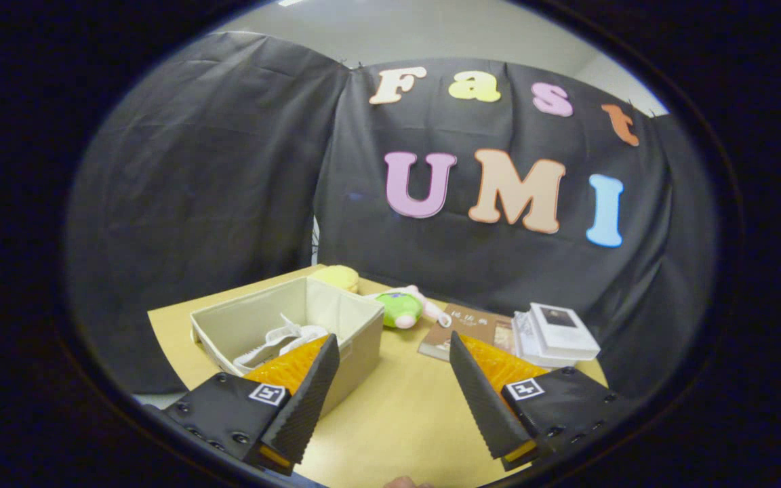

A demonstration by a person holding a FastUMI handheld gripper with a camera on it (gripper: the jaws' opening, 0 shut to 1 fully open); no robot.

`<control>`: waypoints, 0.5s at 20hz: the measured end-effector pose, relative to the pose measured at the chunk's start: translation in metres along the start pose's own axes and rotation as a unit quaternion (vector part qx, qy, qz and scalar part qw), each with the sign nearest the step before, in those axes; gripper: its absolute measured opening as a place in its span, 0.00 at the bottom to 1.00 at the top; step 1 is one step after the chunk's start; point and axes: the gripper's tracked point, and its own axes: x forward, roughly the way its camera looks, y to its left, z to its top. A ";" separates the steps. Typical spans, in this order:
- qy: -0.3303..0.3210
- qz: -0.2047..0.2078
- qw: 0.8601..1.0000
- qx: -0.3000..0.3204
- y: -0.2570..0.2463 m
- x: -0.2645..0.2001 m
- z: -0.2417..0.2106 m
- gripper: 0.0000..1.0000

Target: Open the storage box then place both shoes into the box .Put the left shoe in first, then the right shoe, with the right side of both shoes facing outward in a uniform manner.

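While our gripper (pixel 394 400) hangs spread and empty above the table (pixel 397 413), the box (pixel 356 339) sits open at 10 o'clock with a white shoe (pixel 282 342) inside. We judge the next shoe should enter alongside, right side outward.

Fisheye riding the gripper (pixel 394 356), looking forward and slightly down over the table (pixel 390 413), near the storage box (pixel 282 325)

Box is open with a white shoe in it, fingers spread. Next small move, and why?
Probably swing away from the storage box to look for the second shoe. The gripper is open and holds nothing, over bare table beside the box. One white shoe lies inside; whether there is another in there, I cannot tell.
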 end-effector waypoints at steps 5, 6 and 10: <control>-0.037 0.020 0.999 0.024 -0.016 -0.033 -0.010 1.00; -0.062 0.017 0.998 0.028 -0.026 -0.040 -0.003 1.00; -0.109 -0.021 0.993 0.025 -0.062 -0.061 -0.001 1.00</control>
